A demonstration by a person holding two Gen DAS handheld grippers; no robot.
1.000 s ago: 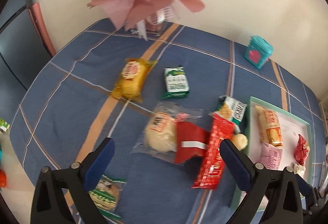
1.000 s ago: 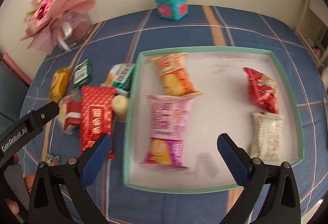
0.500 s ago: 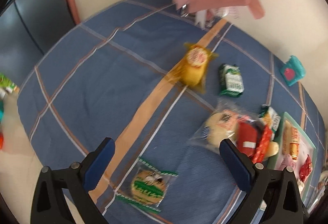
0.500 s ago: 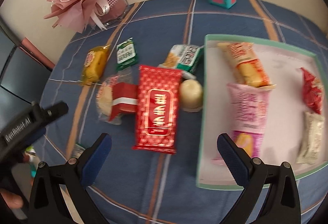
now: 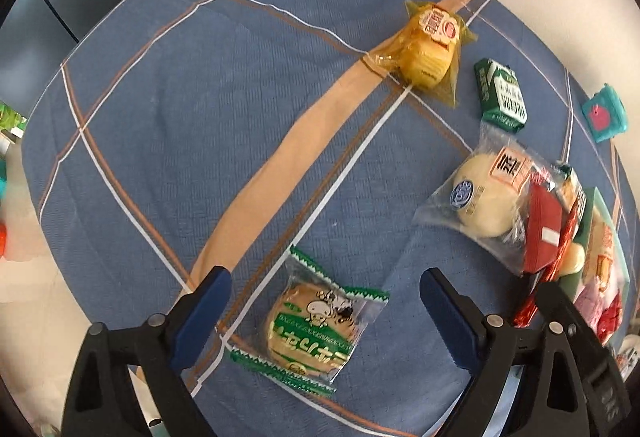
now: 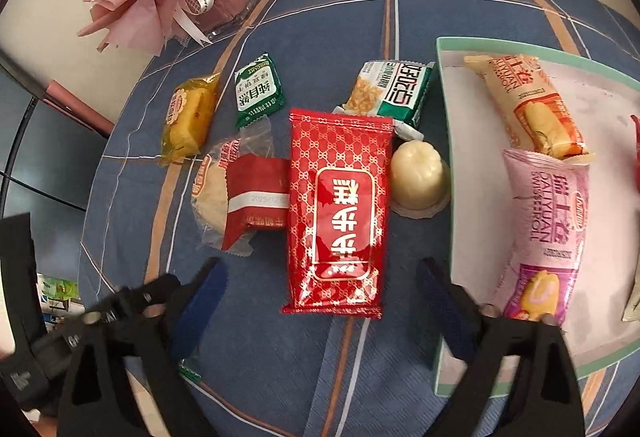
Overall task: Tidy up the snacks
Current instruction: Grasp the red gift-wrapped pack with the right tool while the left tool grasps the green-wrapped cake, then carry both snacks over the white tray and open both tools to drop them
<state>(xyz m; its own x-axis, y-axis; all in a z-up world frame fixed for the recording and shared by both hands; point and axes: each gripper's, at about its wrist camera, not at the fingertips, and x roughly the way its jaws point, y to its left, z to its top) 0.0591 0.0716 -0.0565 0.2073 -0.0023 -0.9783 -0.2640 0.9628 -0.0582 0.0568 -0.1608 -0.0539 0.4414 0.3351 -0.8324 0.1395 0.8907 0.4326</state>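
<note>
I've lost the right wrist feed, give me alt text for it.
The open right tool hangs over a long red snack pack lying on a blue plaid tablecloth. More snacks lie around the pack, and a green-rimmed tray at the right holds an orange pack and a pink pack.

Your left gripper (image 5: 324, 293) hangs spread right over the cracker packet (image 5: 312, 321), which lies between its fingers near the table's (image 5: 160, 117) front edge. Behind it and to the right sits the bun packet (image 5: 484, 197), with the cake packet (image 5: 424, 53) farther back. Your right gripper (image 6: 320, 277) straddles the near end of the long packet (image 6: 338, 213); the jelly cup (image 6: 418, 177) sits just right of that, then the tray (image 6: 444, 85) with two rolls inside.
</note>
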